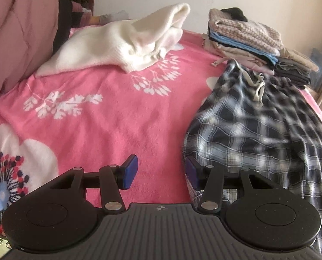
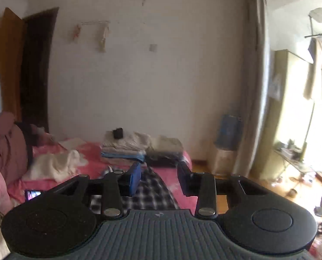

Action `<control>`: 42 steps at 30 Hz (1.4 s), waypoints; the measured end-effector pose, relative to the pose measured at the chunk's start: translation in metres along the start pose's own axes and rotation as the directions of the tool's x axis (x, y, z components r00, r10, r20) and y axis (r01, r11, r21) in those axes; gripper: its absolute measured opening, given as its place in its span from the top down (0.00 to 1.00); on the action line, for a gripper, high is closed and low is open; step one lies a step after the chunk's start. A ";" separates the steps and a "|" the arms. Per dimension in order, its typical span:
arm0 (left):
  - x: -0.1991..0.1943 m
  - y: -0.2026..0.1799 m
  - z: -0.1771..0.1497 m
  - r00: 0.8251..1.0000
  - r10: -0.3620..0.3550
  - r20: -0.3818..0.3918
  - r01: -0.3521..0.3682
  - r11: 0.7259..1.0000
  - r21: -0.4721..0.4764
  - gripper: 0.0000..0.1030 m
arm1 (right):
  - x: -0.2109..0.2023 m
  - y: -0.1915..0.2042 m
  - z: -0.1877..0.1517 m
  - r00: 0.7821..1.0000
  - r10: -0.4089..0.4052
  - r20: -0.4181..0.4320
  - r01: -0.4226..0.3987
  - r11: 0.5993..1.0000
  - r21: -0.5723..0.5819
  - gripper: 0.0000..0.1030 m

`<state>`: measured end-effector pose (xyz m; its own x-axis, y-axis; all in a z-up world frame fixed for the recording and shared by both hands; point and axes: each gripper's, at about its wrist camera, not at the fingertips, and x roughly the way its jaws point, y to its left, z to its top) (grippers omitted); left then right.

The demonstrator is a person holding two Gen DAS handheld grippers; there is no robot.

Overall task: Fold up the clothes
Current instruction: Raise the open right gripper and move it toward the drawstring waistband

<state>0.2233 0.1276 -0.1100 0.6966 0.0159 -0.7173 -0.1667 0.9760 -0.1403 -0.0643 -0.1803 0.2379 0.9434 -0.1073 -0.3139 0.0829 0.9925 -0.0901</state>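
Low over pink bed (image 1: 109,108): left tool (image 1: 161,172) parted, empty, beside plaid garment (image 1: 258,125) at right of frame. Higher up, right tool (image 2: 158,178) parted, gripping nothing, plaid below.

Soft daylight, overexposed glare at the right-view window (image 2: 312,108), blurred plaid garment (image 1: 258,130), fisheye-bent edges

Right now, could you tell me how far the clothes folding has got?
Done: a folded stack sits at the bed's far end. In hand: nothing; both jaws stand open, and the plaid garment lies loose beside the left gripper. Left: the plaid piece and the crumpled white sweater.
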 end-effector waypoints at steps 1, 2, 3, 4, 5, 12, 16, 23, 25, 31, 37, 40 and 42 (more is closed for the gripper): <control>0.001 0.000 0.000 1.000 0.001 0.000 -0.001 1.000 -0.003 0.53 | 0.010 0.000 -0.001 1.000 0.012 -0.008 -0.012 1.000 0.009 0.62; 0.002 -0.001 0.000 1.000 0.000 0.002 0.000 1.000 -0.004 0.53 | 0.020 -0.001 -0.005 0.999 0.024 -0.025 -0.023 0.999 0.024 0.62; 0.003 -0.003 0.000 1.000 -0.003 0.005 0.003 1.000 -0.003 0.53 | 0.029 -0.001 -0.009 0.998 0.037 -0.043 -0.035 0.999 0.040 0.62; 0.003 -0.005 0.000 1.000 -0.006 0.010 0.006 1.000 0.001 0.53 | 0.038 -0.002 -0.014 0.996 0.052 -0.065 -0.049 0.997 0.052 0.62; 0.003 -0.008 0.000 1.000 -0.008 0.016 0.008 1.000 0.007 0.53 | 0.048 -0.002 -0.020 0.994 0.068 -0.088 -0.063 0.996 0.064 0.62; 0.000 -0.030 -0.002 0.998 -0.012 0.057 0.007 0.997 0.083 0.53 | 0.101 -0.010 -0.037 0.978 0.140 -0.153 -0.123 0.986 0.115 0.62; -0.007 -0.040 -0.001 0.997 -0.028 0.065 0.020 0.991 0.129 0.53 | 0.119 -0.013 -0.036 0.977 0.168 -0.129 -0.154 0.982 0.106 0.62; 0.004 -0.056 0.030 0.995 -0.028 0.098 0.019 0.996 0.091 0.53 | 0.224 0.001 -0.046 0.957 0.240 -0.161 -0.228 0.970 0.088 0.62; 0.018 -0.060 0.045 0.997 -0.020 0.081 0.016 0.999 0.044 0.53 | 0.272 0.015 -0.047 0.947 0.258 -0.191 -0.247 0.966 0.079 0.62; 0.061 -0.037 0.062 1.000 -0.026 0.009 0.027 0.988 -0.154 0.53 | 0.429 0.077 -0.054 0.902 0.341 -0.266 -0.343 0.938 0.040 0.62; 0.098 -0.021 0.046 0.998 -0.039 -0.058 0.030 0.989 -0.143 0.51 | 0.602 0.155 -0.083 0.812 0.445 -0.377 -0.417 0.895 0.158 0.62; 0.100 -0.028 0.045 0.999 -0.037 -0.027 0.035 0.995 -0.089 0.48 | 0.674 0.194 -0.102 0.797 0.419 -0.436 -0.366 0.908 0.203 0.62; 0.101 -0.030 0.045 0.999 -0.040 -0.016 0.039 0.997 -0.062 0.48 | 0.706 0.210 -0.112 0.794 0.386 -0.470 -0.326 0.923 0.206 0.62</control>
<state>0.3300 0.1096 -0.1477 0.6916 -0.0266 -0.7218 -0.1826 0.9604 -0.2104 0.5834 -0.0544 -0.1087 0.6299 0.2698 -0.7283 -0.1649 0.9628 0.2141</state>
